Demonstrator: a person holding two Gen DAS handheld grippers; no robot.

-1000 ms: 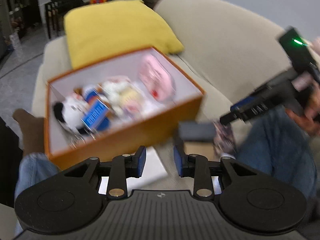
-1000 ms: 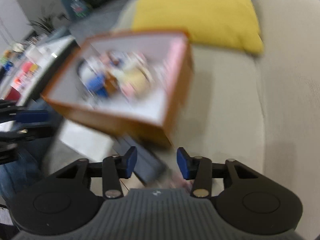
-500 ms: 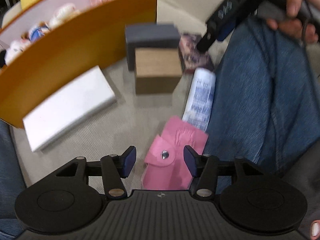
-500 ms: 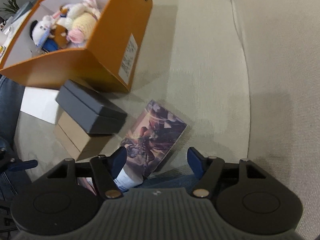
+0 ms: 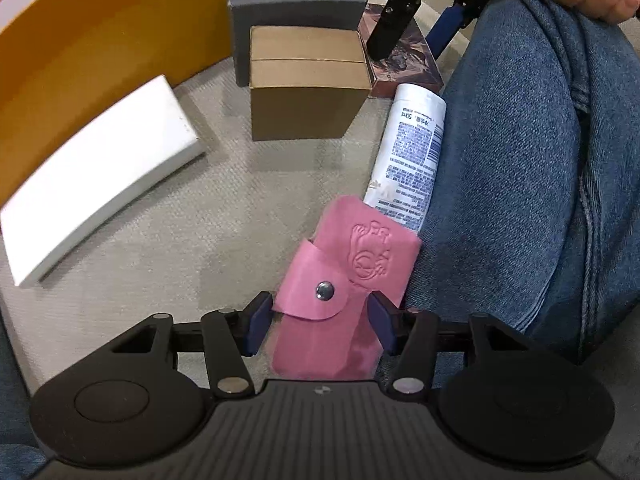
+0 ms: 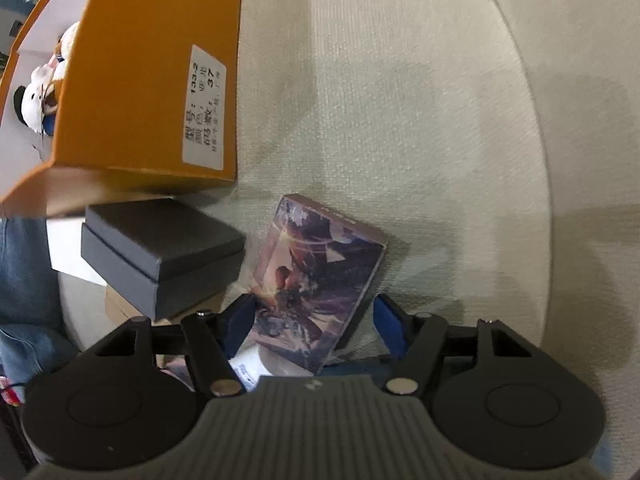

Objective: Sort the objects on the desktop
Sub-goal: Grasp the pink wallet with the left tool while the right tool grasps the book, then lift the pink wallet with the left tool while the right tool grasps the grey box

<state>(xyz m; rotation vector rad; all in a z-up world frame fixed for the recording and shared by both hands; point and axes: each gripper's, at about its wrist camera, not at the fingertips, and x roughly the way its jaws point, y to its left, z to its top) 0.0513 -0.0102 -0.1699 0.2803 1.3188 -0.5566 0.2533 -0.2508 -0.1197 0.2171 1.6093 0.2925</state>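
Twice over, played the same trick. Parked the left gripper (image 5: 318, 322) pointing steeply down over the pink snap pouch (image 5: 348, 272), jaws wide with the pouch between them, pads just beside its edges, no squeeze showing yet. Did likewise with the right gripper (image 6: 316, 320) over the picture-printed card box (image 6: 316, 276): also wide, straddling its near end without pressing. Probably lined up both grabs so each item could go into the orange box (image 6: 148, 80) at far left, plush toys already inside.

Found the pouch flat on the beige sofa seat (image 6: 400, 120), tucked against a jeans leg (image 5: 540, 160) and overlapping the white tube (image 5: 412, 152). Found the card box just right of the grey box (image 6: 160, 252) resting on the brown one (image 5: 304, 92).

Versus a second back: had been aimed at the orange box and a yellow cushion, jaws narrower and empty. Since then dropped down, tipped over, and had just been opening both pairs.
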